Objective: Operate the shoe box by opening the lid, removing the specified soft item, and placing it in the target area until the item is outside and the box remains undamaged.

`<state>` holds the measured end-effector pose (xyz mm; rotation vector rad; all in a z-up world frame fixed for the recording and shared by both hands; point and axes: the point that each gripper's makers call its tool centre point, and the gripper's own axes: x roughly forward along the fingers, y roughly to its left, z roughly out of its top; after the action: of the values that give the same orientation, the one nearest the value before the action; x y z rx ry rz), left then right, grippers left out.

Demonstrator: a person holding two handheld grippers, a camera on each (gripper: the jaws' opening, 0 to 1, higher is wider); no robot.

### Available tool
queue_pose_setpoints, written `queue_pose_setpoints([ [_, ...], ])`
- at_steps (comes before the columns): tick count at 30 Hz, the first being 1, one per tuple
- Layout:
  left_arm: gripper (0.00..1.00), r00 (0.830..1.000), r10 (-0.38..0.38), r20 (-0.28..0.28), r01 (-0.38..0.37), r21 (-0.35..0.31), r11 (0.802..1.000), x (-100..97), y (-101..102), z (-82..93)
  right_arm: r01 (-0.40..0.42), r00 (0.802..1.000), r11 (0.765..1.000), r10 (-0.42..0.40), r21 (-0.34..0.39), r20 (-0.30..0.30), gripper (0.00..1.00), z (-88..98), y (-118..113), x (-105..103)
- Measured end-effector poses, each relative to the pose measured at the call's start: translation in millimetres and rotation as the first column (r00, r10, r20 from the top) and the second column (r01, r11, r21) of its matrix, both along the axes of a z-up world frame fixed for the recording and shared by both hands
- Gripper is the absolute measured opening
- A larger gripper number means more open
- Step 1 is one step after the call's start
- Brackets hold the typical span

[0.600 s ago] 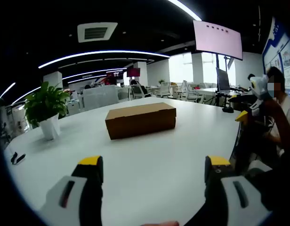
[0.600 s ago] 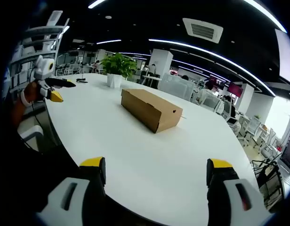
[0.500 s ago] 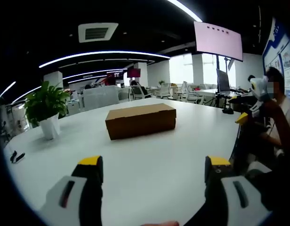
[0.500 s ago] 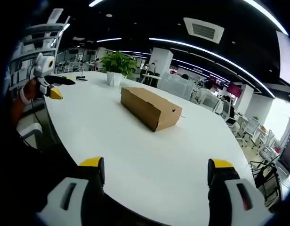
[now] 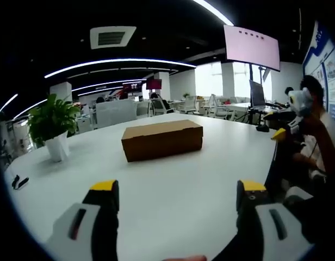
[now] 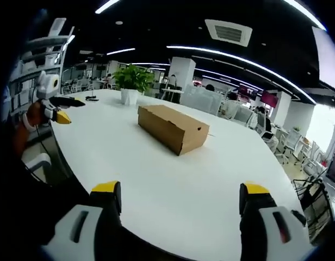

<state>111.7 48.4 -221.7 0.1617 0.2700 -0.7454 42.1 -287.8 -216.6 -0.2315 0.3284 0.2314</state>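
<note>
Centrally on the white table point(image 5: 173, 201) lies the box point(image 5: 162, 139), brown cardboard, lid down and flat, well apart from both grippers. Left gripper point(image 5: 177, 191): jaws spread wide, yellow-tipped, nothing between them, aimed at the box's long side. Right gripper point(image 6: 178, 194): jaws likewise wide and empty, facing the box's end and one long side point(image 6: 172, 128); it also appears at the right edge of the left gripper view point(image 5: 290, 118), held in a hand off the table's edge. The left gripper appears at the left edge of the right gripper view point(image 6: 54, 106), also off the table. A potted plant point(image 5: 52, 126) stands beyond the box near the far rim; a small dark object point(image 5: 19, 181) lies near the table's left edge.

Step in hand, by judgement: approach, before any contact with the lid. The soft item is not visible and presumably inside. The next move calls for bringing both grippers in to the box, one steadying the body while the other finds the lid's free edge and lifts gently, so the cardboard neither tears nor slides.
</note>
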Motion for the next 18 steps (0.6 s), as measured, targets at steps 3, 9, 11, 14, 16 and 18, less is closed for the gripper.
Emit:
queue_pose_setpoints([
  [3,0.92,1.000,-0.002,0.006,0.002,-0.011,1.000,0.1,-1.7,3.2,-0.008,1.000,0.999,0.007,0.045,0.014,0.91,5.9,2.3,0.2],
  [9,0.92,1.000,-0.013,-0.004,0.013,-0.004,1.000,0.7,-6.9,1.5,-0.019,1.000,0.999,0.019,0.027,0.006,0.91,4.4,4.2,3.0],
  [11,0.92,1.000,-0.011,0.000,0.011,-0.005,1.000,2.8,-7.3,3.5,-0.022,1.000,1.000,0.021,0.023,0.007,0.91,4.6,4.2,3.1],
  [14,0.92,1.000,-0.015,0.004,0.016,-0.008,1.000,3.0,-10.4,5.2,-0.042,0.999,0.999,0.043,-0.020,0.023,0.91,5.7,4.4,2.0],
  [16,0.92,1.000,-0.021,0.006,0.021,-0.009,1.000,1.1,-12.7,6.0,-0.043,0.999,0.999,0.043,-0.019,0.019,0.91,5.5,3.5,1.0],
  [18,0.92,1.000,-0.025,0.006,0.025,-0.008,1.000,-0.2,-13.5,5.8,-0.042,0.999,0.999,0.042,-0.013,0.020,0.90,5.7,2.5,0.3],
])
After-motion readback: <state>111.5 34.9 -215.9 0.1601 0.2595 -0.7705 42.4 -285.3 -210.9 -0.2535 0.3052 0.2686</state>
